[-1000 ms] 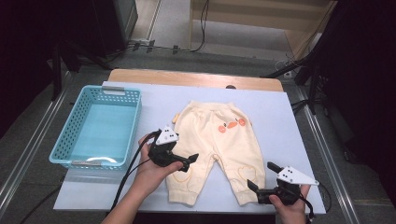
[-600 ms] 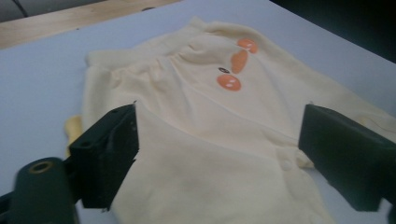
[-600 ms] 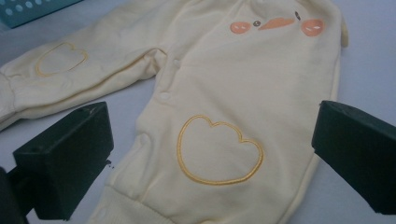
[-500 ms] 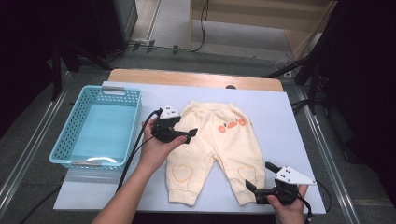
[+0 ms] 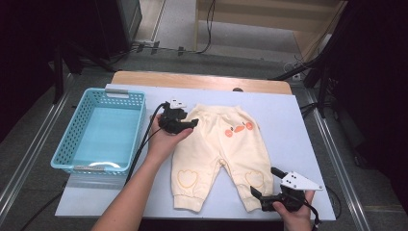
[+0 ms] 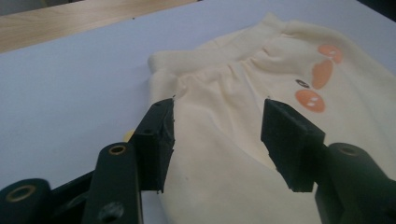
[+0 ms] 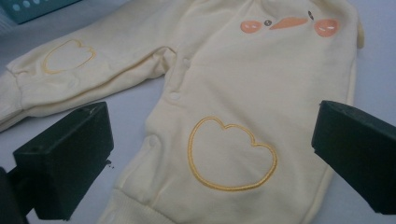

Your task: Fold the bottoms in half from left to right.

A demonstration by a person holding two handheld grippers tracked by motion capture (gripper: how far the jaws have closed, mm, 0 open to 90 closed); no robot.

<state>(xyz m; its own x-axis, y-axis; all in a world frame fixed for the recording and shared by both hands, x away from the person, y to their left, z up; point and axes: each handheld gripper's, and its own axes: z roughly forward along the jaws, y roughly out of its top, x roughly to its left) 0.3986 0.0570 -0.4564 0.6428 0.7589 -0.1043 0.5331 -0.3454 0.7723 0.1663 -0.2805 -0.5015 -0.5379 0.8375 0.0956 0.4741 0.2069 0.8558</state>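
The left claw [image 5: 192, 123] has slid up to the top corner of the pants [image 5: 219, 154] lying flat on the table [image 5: 298, 120], its jaws half closing around the cloth, not pinching yet, ready to grab.

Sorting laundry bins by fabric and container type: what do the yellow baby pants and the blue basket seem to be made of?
The baby pants look like soft matte cotton-type knit, probably fleece or jersey: gathered waistband, ribbed cuffs, stitched heart outlines and limp folds.

The basket looks like rigid moulded plastic with a slight sheen: a regular lattice of holes in its walls and a smooth, reflective floor.
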